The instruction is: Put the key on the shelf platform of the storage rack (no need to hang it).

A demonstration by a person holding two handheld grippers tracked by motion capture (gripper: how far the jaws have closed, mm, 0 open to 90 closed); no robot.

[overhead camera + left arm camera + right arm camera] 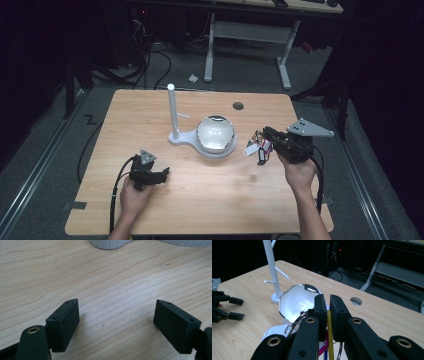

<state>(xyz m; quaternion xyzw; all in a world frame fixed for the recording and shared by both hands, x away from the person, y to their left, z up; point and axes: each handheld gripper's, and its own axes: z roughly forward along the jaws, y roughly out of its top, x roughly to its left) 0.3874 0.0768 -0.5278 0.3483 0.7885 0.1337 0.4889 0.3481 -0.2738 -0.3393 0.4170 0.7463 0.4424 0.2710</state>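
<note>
- Left gripper (162, 175) low over the wooden table (210, 200), near the front left edge; jaws spread wide, nothing between them. In its own view bare wood grain lies between the pads (63, 323).
- Same gripper shows at far left in the right gripper view (235, 308), jaws apart, pointing toward the table's middle.
- Right gripper (262, 142) held above the table on the right side, jaws pointing left toward the bowl. Grey three-cornered plate on top.
- Right jaws pinched nearly together on a bunch of keys (257, 148): a thin yellow strip (329, 335) runs straight up between the pads, long axis along the jaws. Metal rings (295, 323) and a white fob (251, 149) hang out at the jaw tips; pink and blue pieces below.
- Keys sit in the air just right of the bowl, apart from it as far as I can tell.
- Shiny metal bowl (215, 132) sits on the round end of a white stand base (187, 139), mid-table.
- White upright post (173, 110) with short side pegs rises from the base's left end, beyond and left of the bowl.
- Round cable hole (238, 105) in the table's far part.
- Beyond the table: dark floor, cables, white desk legs (210, 50).
</note>
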